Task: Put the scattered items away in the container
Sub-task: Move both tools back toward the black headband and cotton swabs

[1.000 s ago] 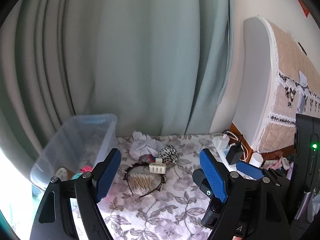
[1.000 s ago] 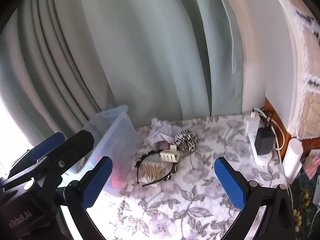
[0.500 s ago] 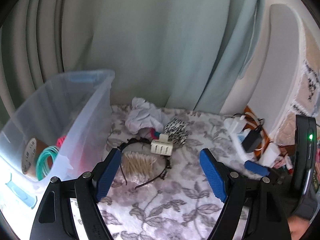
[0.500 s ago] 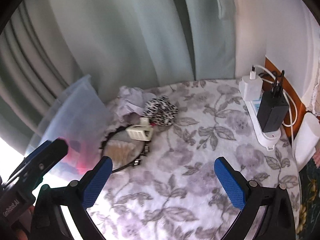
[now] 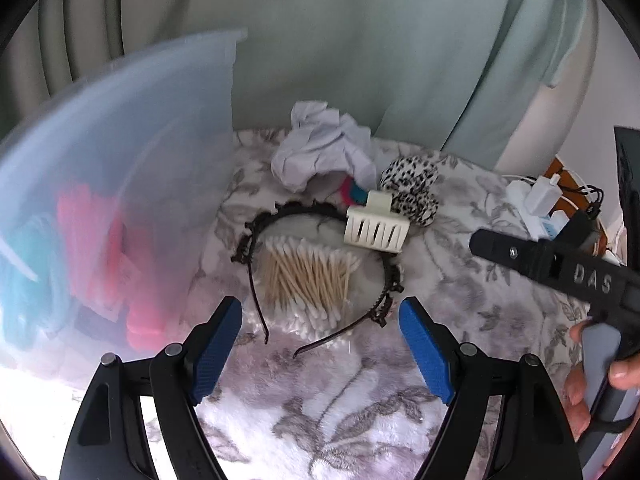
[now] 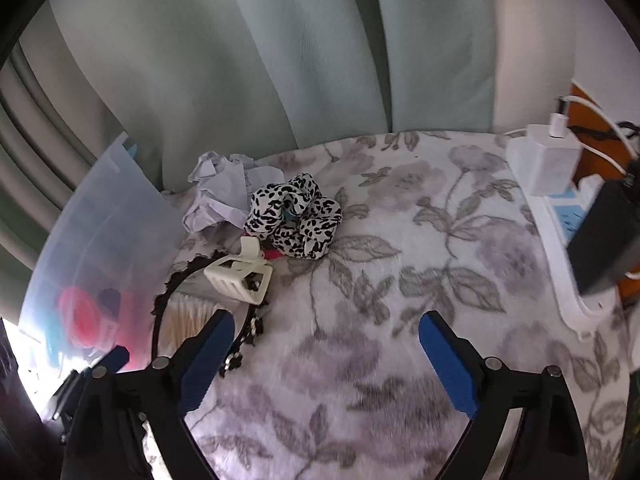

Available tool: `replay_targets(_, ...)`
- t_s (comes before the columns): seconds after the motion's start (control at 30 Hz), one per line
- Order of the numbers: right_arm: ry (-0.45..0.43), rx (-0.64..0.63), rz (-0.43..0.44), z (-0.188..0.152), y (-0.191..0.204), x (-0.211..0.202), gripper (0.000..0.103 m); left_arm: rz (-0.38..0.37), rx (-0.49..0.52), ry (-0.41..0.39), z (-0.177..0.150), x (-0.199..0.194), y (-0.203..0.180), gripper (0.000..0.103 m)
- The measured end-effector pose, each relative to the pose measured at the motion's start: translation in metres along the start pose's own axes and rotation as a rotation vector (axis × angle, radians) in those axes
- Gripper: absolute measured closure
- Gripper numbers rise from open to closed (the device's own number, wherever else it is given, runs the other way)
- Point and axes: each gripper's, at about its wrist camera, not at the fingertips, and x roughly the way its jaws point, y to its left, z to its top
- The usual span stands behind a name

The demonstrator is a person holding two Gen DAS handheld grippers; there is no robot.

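1. Both grippers have dropped closer to the floral cloth (image 6: 360, 360) since a second ago, and the clear plastic bin (image 5: 120, 160) now fills the left side of the left wrist view.
2. Inside the bin: pink items (image 5: 100, 240) and something teal (image 5: 28, 264), blurred through its wall.
3. Right of the bin lie a black headband (image 5: 256, 240) around a cotton swab pack (image 5: 308, 280), a cream claw clip (image 5: 376, 232), a leopard scrunchie (image 6: 296, 216) and crumpled paper (image 5: 320, 148).
4. Left gripper (image 5: 320, 344) stands wide and empty, over the headband's ends.
5. Right gripper (image 6: 324, 364), well right of the bin, has just been closing slightly; nothing is between its wide jaws.
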Motion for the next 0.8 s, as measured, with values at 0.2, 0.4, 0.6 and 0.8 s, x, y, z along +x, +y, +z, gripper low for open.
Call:
replay_targets(0.2, -0.003, -0.030, 0.004, 0.023, 0.001, 0.021, 0.013, -0.001, -0.050, -0.014, 0.007, 0.013, 0.006, 0.023)
replay_targets(0.4, -0.006, -0.061, 0.018, 0.043, 0.007, 0.035, 0.015, 0.037, -0.054, -0.017, 0.016, 0.025, 0.001, 0.025)
replay_targets(0.6, 0.000, -0.061, 0.017, 0.049, 0.003, 0.043, 0.017, 0.009, -0.029, -0.018, 0.016, 0.023, -0.007, 0.025)
replay_targets(0.8, 0.009, -0.066, 0.023, 0.051, 0.001, 0.048, 0.023, -0.046, 0.052, -0.008, 0.013, 0.025, -0.034, 0.026)
